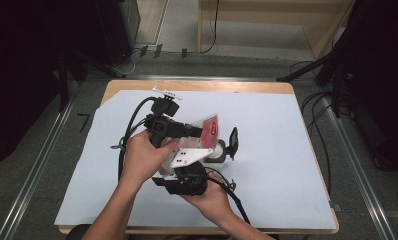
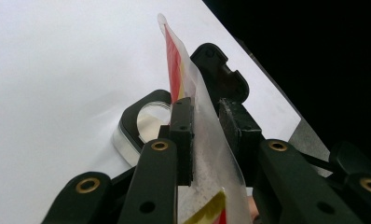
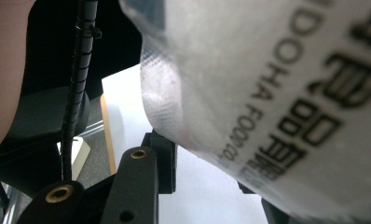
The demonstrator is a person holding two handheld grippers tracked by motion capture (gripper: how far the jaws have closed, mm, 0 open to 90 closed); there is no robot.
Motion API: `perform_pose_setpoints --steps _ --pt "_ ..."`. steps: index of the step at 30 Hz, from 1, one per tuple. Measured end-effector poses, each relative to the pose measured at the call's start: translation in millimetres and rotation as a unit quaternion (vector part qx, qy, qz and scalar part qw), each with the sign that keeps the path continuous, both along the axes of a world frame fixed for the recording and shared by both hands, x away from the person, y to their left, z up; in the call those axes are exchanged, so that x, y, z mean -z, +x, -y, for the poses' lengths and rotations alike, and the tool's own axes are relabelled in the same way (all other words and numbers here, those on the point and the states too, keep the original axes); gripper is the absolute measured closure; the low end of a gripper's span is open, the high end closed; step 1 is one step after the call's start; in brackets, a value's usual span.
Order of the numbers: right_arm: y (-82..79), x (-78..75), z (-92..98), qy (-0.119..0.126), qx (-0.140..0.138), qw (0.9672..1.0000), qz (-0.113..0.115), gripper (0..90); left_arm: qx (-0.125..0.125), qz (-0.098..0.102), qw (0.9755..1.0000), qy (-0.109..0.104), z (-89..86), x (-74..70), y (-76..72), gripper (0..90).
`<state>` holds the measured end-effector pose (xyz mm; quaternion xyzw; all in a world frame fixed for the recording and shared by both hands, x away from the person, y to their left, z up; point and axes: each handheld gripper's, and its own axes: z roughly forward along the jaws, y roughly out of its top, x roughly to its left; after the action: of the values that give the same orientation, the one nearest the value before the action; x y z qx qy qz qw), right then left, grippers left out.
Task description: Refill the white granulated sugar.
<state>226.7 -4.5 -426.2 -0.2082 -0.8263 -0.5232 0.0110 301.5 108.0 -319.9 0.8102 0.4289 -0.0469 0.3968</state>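
Observation:
A clear plastic pouch [image 1: 212, 126] with red print and dark lettering hangs above the table's middle, between both grippers. My left gripper [image 1: 199, 131] comes in from the left, and in the left gripper view [image 2: 204, 122] its pads are shut on the upright pouch [image 2: 183, 79]. My right gripper [image 1: 179, 166] reaches up from below at the pouch's lower end. In the right gripper view [image 3: 211, 172] one pad touches the pouch [image 3: 277, 93], which hides the other jaw. Just behind the pouch a round glass jar [image 1: 218, 153] [image 2: 146, 122] stands with its black lid [image 1: 232, 141] [image 2: 218, 70] raised.
A white sheet [image 1: 277, 150] covers most of the wooden table [image 1: 197, 86]. A small white part [image 1: 166, 92] lies near the far edge. Black cables [image 1: 129, 130] trail from both grippers. Dark stands and cables stand on the floor around the table.

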Motion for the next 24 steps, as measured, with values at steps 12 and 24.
perform_pose_setpoints --steps 12,24 --pt "0.9 0.0 0.7 -0.001 0.000 1.0000 0.000 66.3 -0.002 0.004 1.0000 -0.004 0.0 0.3 0.6 76.1" --pt "0.4 -0.2 0.5 -0.003 0.000 1.0000 -0.001 68.2 0.000 -0.007 0.9999 -0.010 -2.6 2.1 1.6 76.5"
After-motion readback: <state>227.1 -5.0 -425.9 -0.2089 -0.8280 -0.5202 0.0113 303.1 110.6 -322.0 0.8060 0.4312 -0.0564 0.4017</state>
